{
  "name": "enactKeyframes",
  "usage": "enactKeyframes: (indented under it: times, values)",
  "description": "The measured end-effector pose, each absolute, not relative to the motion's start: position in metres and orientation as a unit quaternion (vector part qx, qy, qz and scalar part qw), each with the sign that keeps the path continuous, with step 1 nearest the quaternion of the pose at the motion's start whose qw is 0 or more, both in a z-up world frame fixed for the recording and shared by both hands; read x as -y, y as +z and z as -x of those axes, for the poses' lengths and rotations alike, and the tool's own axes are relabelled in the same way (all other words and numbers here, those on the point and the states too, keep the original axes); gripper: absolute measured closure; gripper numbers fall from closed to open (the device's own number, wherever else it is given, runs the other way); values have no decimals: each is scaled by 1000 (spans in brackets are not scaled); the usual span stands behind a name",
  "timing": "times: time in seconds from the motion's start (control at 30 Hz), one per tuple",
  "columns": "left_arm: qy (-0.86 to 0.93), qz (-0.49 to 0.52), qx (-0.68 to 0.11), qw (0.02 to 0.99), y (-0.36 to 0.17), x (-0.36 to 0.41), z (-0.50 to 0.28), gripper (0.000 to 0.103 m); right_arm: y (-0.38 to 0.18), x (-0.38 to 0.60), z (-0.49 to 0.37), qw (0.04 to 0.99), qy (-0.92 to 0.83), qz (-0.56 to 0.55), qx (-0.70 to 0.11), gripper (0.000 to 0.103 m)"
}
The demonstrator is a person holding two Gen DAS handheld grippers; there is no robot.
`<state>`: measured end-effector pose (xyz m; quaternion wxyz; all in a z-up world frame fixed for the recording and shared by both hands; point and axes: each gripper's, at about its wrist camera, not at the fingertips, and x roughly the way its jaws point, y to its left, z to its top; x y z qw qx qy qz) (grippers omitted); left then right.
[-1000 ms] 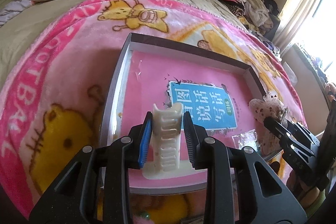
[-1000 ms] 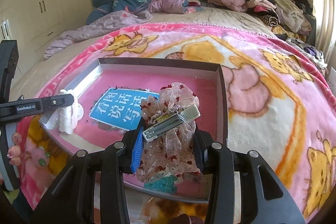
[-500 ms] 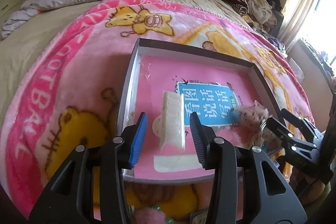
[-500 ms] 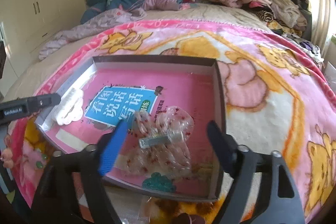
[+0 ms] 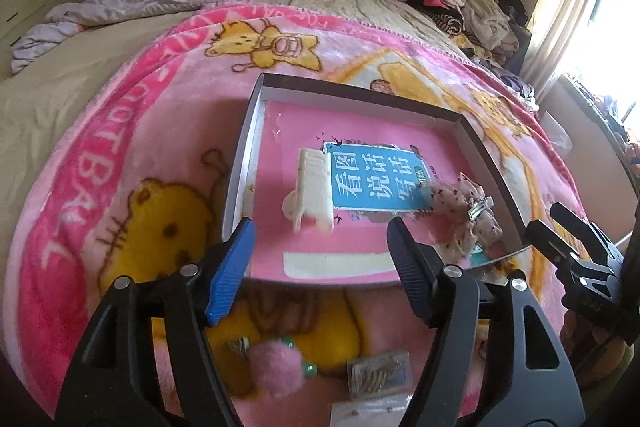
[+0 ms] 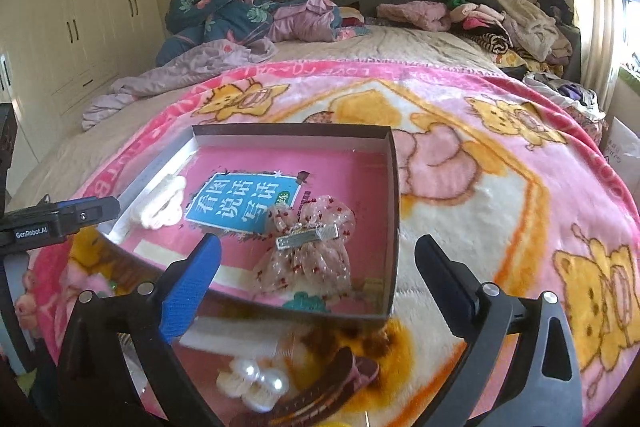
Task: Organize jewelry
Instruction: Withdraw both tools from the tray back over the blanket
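White Chinese characters are printed on the blue label (image 5: 374, 183) of the pink book (image 5: 352, 227) that lines the tray (image 5: 240, 171); the larger ones can be read as 看图说话写话. "GenRobot.AI" is printed in white on the side of the left gripper where it is seen at the left edge of the right wrist view. On the pink blanket (image 5: 92, 131) large letters "OTBA" are seen, from a word partly cut off, and along its far border a line of script with "LOVE" in it is made out upside down.

The left gripper (image 5: 320, 251) is held wide apart over the near edge of the tray, and nothing is gripped or touched by it. The cream claw clip (image 5: 314, 189) is seen lying on the book just beyond its fingers, near the tray's left wall. The right gripper (image 6: 316, 259) is likewise spread wide and empty. The spotted bow clip (image 6: 308, 247) is seen lying in the tray between and beyond its fingers, near the right wall, with its metal clasp turned up.

On the blanket in front of the tray, outside it, a pink pompom (image 5: 276, 367), a pearl clip (image 6: 254, 383) and a brown barrette (image 6: 316, 395) are seen
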<state>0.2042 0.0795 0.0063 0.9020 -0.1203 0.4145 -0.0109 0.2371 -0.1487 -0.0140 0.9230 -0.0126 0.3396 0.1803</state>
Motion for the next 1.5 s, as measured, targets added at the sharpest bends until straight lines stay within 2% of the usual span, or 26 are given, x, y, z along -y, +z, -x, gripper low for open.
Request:
enactKeyframes:
  times: [0.57, 1.4, 1.5]
  values:
    - [-7, 126, -393, 911, 20, -83, -156, 40, 10, 152, -181, 929, 189, 30, -317, 8]
    - [-3, 130, -383, 915, 20, -93, -104, 39, 8, 145, -124, 920, 212, 51, -325, 8]
    - [-4, 128, -384, 914, 18, -91, -99, 35, 6, 145, -118, 919, 213, 55, -328, 8]
